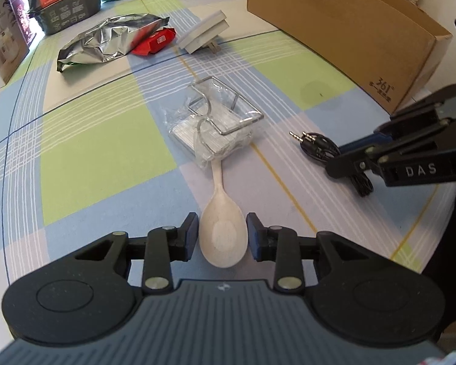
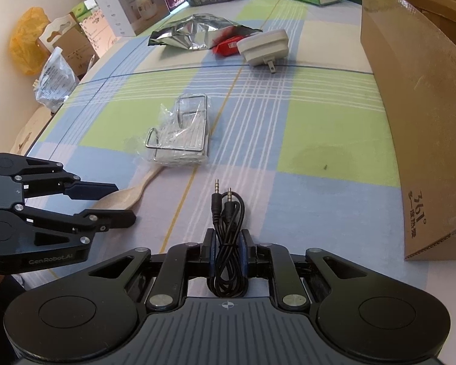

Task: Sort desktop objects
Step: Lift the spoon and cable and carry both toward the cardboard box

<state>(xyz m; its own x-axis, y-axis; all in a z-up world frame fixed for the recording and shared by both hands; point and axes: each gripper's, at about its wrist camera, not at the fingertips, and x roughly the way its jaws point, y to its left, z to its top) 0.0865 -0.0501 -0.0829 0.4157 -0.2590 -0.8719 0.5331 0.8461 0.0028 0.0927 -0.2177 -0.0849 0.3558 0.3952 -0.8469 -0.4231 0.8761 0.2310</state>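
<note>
A cream plastic spoon (image 1: pixel 223 237) lies on the checked tablecloth, its handle tucked under a clear packet holding a wire rack (image 1: pixel 219 121). My left gripper (image 1: pixel 222 222) is open, its fingers close on either side of the spoon's bowl with a thin gap showing on the left. The right wrist view shows the left gripper (image 2: pixel 126 202) straddling the spoon (image 2: pixel 121 199). A coiled black audio cable (image 2: pixel 228 210) with two jack plugs sits between the pads of my right gripper (image 2: pixel 227 237), which is shut on it. In the left wrist view, the right gripper (image 1: pixel 337 159) reaches in at the cable (image 1: pixel 316 143).
A tall cardboard box (image 2: pixel 410 106) stands along the right side. Further back lie a white plug adapter (image 2: pixel 264 47), a red packet (image 2: pixel 226 45) and a silver foil bag (image 2: pixel 194 32). Product boxes (image 2: pixel 130 9) line the far and left edges. The wire rack packet (image 2: pixel 182 133) lies mid-table.
</note>
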